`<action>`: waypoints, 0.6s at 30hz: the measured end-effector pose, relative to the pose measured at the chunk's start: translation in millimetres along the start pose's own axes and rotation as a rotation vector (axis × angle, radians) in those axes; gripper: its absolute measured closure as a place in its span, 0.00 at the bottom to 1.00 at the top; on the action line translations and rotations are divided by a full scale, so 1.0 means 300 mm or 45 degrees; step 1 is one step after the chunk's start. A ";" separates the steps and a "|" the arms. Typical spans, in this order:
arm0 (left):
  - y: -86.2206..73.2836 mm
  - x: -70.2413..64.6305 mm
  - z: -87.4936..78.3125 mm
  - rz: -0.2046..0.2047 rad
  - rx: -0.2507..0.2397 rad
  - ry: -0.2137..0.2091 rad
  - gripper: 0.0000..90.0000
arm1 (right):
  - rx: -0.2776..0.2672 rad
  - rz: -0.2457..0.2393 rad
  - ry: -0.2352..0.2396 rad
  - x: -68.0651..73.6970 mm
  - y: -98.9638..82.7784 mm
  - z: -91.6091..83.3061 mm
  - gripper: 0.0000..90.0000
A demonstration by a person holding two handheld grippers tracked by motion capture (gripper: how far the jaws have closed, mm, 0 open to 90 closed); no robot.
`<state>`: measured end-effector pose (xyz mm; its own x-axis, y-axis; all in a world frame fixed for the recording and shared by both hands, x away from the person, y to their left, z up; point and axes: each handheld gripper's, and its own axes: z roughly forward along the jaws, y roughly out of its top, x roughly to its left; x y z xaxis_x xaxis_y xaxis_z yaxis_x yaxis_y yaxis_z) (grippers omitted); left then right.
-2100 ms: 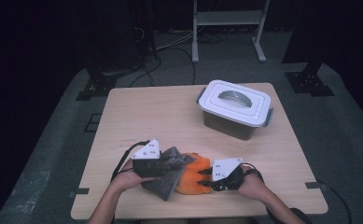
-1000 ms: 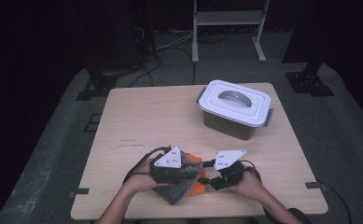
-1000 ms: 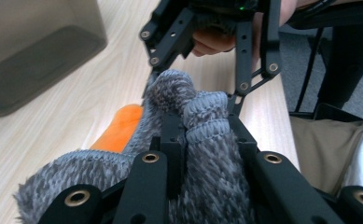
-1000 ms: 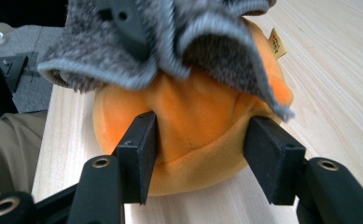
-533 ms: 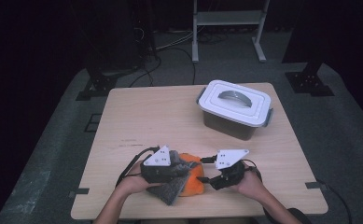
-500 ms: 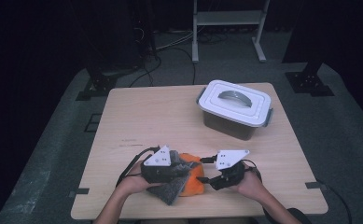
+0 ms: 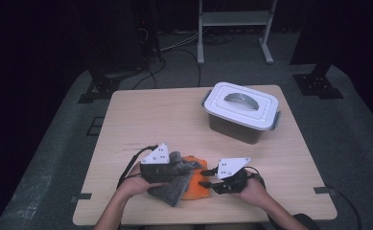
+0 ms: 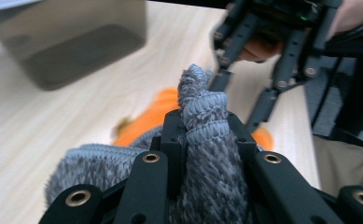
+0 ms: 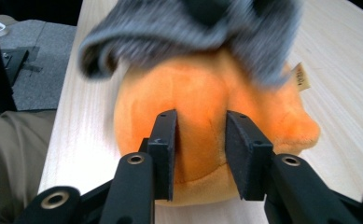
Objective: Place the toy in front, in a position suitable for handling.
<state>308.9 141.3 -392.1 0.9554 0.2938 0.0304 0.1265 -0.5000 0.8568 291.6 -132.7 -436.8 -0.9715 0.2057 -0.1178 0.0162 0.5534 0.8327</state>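
orange plush toy [image 9: 207, 116] pinched by just-closing right gripper [image 9: 201, 154], left gripper [image 8: 202, 135] clamping grey knit cloth [image 8: 202, 107]

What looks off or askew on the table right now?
Nothing is spilled or damaged. The grey knit cloth lies bunched and crooked over the orange plush toy, pinched in the left hand-held gripper. The right hand-held gripper, jaws just closing, squeezes the toy. The lidded box sits slightly turned.

Both grippers, the left gripper [image 7: 161, 168] and the right gripper [image 7: 208, 178], are black, each topped by a pale three-cornered plate with dark dots. Brass-ringed screws stud their black jaws; black cables trail behind.
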 end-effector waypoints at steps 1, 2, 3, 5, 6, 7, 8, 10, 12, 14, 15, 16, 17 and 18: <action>-0.002 0.008 -0.009 -0.007 0.002 0.016 0.82 | -0.001 0.003 0.001 0.002 -0.003 -0.001 0.71; -0.007 0.015 -0.016 -0.020 0.009 0.024 0.82 | 0.002 0.005 0.005 0.001 -0.006 -0.003 0.72; -0.013 0.020 -0.015 -0.024 0.034 0.022 0.82 | 0.005 0.005 0.010 0.001 -0.009 -0.004 0.72; -0.035 0.015 0.003 -0.028 0.083 0.003 0.82 | 0.015 0.004 0.030 -0.001 -0.012 -0.007 0.71; -0.043 0.009 0.009 -0.038 0.078 -0.010 0.82 | 0.022 0.009 0.055 -0.003 -0.010 -0.012 0.69; -0.054 -0.002 0.016 -0.045 0.070 -0.031 0.83 | 0.019 0.008 0.071 -0.007 -0.007 -0.020 0.68; -0.059 -0.011 0.018 -0.044 0.062 -0.046 0.83 | -0.017 0.041 0.095 -0.018 0.000 -0.037 0.63; -0.061 -0.029 0.018 -0.033 0.053 -0.069 0.83 | -0.076 0.138 0.086 -0.044 0.013 -0.060 0.49; -0.057 -0.046 0.017 -0.005 0.070 -0.086 0.83 | -0.098 0.200 0.065 -0.071 0.024 -0.067 0.45; -0.054 -0.060 0.013 0.018 0.082 -0.116 0.83 | -0.068 0.227 0.054 -0.089 0.029 -0.055 0.41; -0.054 -0.067 0.011 0.025 0.084 -0.137 0.83 | -0.056 0.240 0.057 -0.094 0.028 -0.045 0.40; -0.054 -0.074 0.009 0.028 0.084 -0.147 0.83 | -0.047 0.254 0.072 -0.095 0.025 -0.032 0.40; -0.053 -0.077 0.006 0.032 0.088 -0.148 0.83 | -0.034 0.270 0.098 -0.096 0.020 -0.017 0.40; -0.054 -0.077 0.002 0.029 0.077 -0.144 0.83 | -0.026 0.286 0.117 -0.093 0.015 -0.003 0.41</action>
<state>285.0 142.0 -407.0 0.9817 0.1900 -0.0119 0.1173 -0.5548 0.8237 318.5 -136.6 -429.2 -0.9615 0.2468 0.1208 0.2306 0.4857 0.8431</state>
